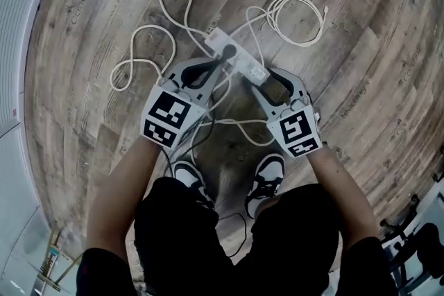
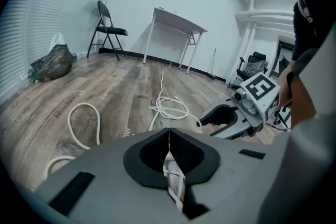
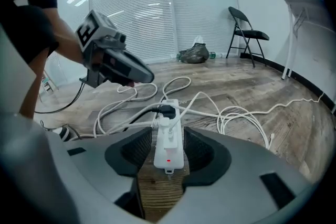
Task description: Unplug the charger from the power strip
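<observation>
Wood floor [image 1: 361,45] under white power strip [image 1: 236,55]

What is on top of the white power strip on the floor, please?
On the power strip: a black plug, a white charger just nearer, and a red light at the near end. The sockets beneath both are covered.

The white table [image 3: 306,5] is cut off rightward.

Soft, even indoor light; faint shadows; heavy fisheye bending; dark vignetted corners; slight overall softness
</observation>
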`<action>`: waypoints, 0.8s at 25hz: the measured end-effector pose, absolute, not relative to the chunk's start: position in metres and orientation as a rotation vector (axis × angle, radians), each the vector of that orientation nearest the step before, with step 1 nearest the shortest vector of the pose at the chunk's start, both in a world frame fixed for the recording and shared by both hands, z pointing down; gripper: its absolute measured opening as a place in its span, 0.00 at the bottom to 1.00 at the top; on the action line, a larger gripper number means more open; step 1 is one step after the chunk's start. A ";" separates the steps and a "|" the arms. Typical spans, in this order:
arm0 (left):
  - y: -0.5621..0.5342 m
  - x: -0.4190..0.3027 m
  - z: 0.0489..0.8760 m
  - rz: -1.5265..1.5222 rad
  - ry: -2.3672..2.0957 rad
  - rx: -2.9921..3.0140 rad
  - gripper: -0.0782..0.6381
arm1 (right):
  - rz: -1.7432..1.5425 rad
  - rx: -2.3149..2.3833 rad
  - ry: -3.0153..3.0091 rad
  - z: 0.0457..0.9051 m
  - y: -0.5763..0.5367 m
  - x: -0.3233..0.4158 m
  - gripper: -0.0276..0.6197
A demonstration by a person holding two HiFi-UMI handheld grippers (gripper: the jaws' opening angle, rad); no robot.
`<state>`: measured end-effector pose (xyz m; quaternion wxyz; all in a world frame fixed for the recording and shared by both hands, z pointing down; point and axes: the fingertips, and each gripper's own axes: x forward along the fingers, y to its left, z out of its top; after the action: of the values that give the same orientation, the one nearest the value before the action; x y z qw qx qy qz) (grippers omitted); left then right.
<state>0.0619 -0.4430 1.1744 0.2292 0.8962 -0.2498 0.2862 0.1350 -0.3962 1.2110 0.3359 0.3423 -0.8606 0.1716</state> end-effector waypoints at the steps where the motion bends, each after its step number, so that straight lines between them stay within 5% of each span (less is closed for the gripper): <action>1: -0.447 0.066 1.186 0.794 -0.680 2.460 0.14 | 0.425 0.880 -2.243 1.220 -0.396 0.133 0.32; 20: -0.456 0.078 1.251 0.916 -0.582 2.455 0.14 | 0.350 0.931 -2.258 1.242 -0.408 0.130 0.21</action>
<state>0.0783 -0.4561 1.2511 0.2266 0.8909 -0.2111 0.3323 0.1304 -0.4080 1.2421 0.3308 0.3562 -0.8636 0.1339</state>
